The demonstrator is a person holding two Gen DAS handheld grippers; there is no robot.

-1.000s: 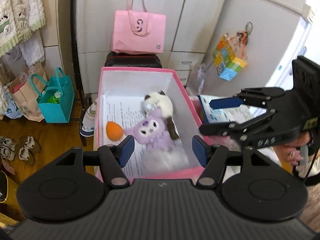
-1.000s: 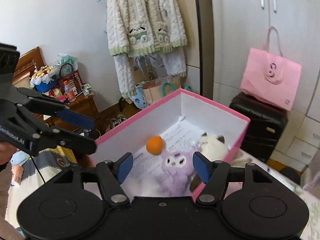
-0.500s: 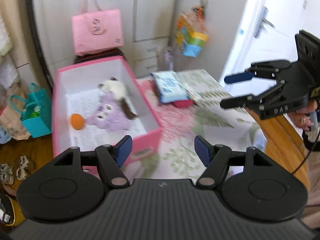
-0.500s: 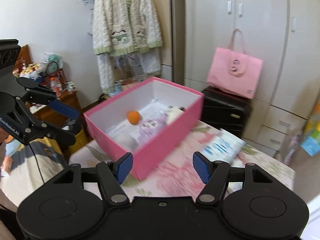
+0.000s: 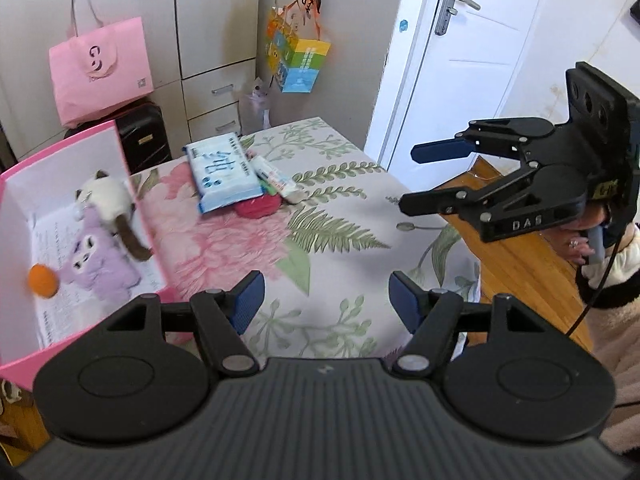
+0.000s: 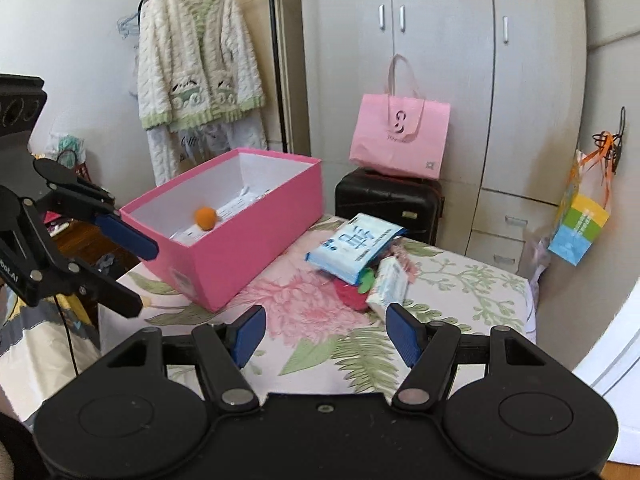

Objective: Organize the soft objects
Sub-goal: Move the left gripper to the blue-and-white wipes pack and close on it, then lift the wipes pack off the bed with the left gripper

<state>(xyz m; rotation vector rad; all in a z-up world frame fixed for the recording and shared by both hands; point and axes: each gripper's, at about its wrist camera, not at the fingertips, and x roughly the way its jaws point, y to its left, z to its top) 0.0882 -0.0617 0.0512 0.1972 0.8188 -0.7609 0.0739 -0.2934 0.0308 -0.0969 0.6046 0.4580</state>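
Floral bedding (image 5: 328,216) spreads in front of grey cupboards, with a pink box (image 6: 240,240) sitting at one corner. Inside the box lie an orange ball (image 5: 43,279), a purple plush (image 5: 96,264) and a white cat plush (image 5: 106,196). Beside the box, a blue wipes pack (image 5: 222,172) rests partly over a red soft object (image 5: 256,206). The left gripper (image 5: 324,300) and right gripper (image 6: 324,334) both hover above the bedding, fingers spread and empty.
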